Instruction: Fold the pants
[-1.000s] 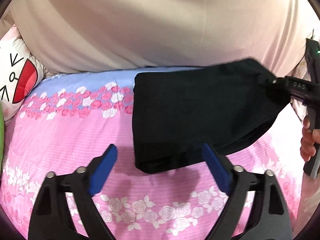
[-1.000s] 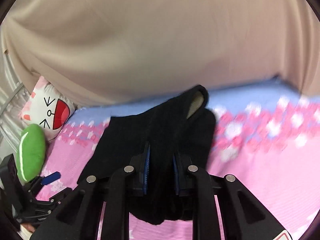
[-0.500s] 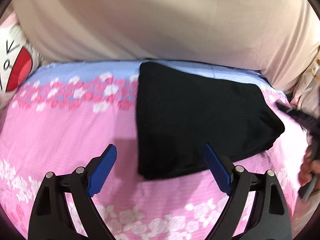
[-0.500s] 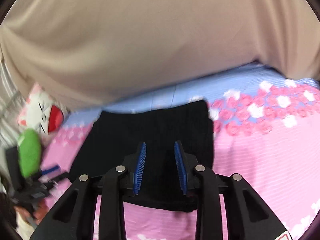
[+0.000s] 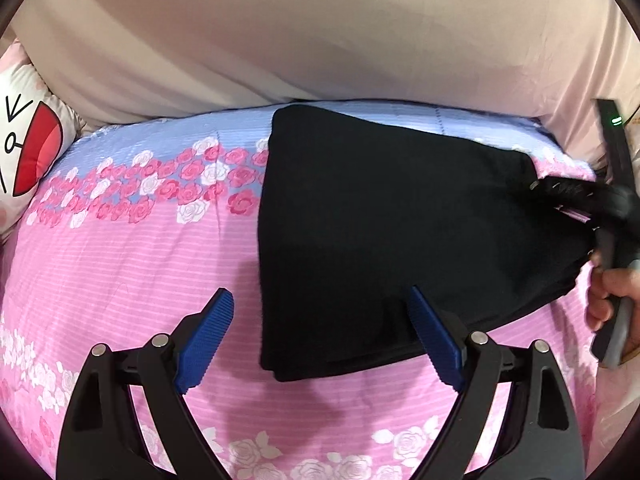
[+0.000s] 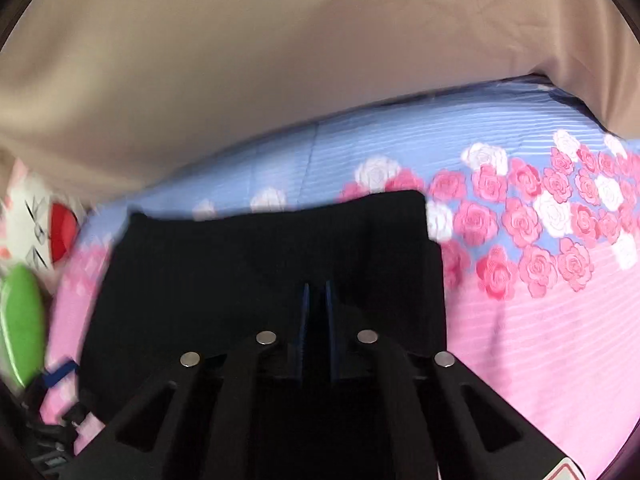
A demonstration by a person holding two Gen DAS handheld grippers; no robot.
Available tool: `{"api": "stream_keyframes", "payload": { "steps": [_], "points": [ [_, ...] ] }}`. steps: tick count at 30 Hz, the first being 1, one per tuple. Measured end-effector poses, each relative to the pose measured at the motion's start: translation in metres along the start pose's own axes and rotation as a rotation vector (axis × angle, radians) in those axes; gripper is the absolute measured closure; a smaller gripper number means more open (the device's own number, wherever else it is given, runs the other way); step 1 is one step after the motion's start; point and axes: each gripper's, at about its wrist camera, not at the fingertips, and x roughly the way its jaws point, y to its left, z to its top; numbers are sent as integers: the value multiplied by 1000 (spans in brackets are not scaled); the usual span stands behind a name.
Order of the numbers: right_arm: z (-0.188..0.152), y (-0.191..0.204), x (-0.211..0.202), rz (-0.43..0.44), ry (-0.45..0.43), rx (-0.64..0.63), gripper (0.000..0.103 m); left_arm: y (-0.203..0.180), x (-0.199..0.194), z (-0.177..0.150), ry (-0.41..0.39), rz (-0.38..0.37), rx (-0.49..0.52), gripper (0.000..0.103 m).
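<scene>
Two hand-held grippers flank folded black pants (image 5: 392,240) on the bed (image 5: 120,280): left hand-held gripper (image 5: 320,336) spread wide at their near corner, right hand-held gripper (image 6: 316,300) clenched over their end, jaws just closing.

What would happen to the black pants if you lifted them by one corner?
The black pants would probably flop and unfold, since they're soft cloth lying in loose layers. They look light. On the pink bedsheet they'd likely bunch up rather than slide.
</scene>
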Motion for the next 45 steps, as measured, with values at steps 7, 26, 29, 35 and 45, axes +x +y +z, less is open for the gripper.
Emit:
{"api": "stream_keyframes", "payload": {
  "steps": [7, 26, 29, 35, 45],
  "points": [
    [-33, 12, -34, -94, -53, -105, 83, 7, 10, -5, -2, 0, -13, 17],
    [-138, 29, -140, -134, -222, -105, 76, 6, -40, -38, -81, 40, -30, 14],
    [-163, 40, -147, -185, -254, -113, 69, -2, -63, -52, -122, 44, -24, 14],
    [-213, 56, -156, -264, -317, -132, 61, -20, -90, -86, -195, 72, 20, 13],
    [-231, 55, -152, -263, -306, -127, 52, -17, -78, -116, -237, -26, -29, 13]
  ]
}}
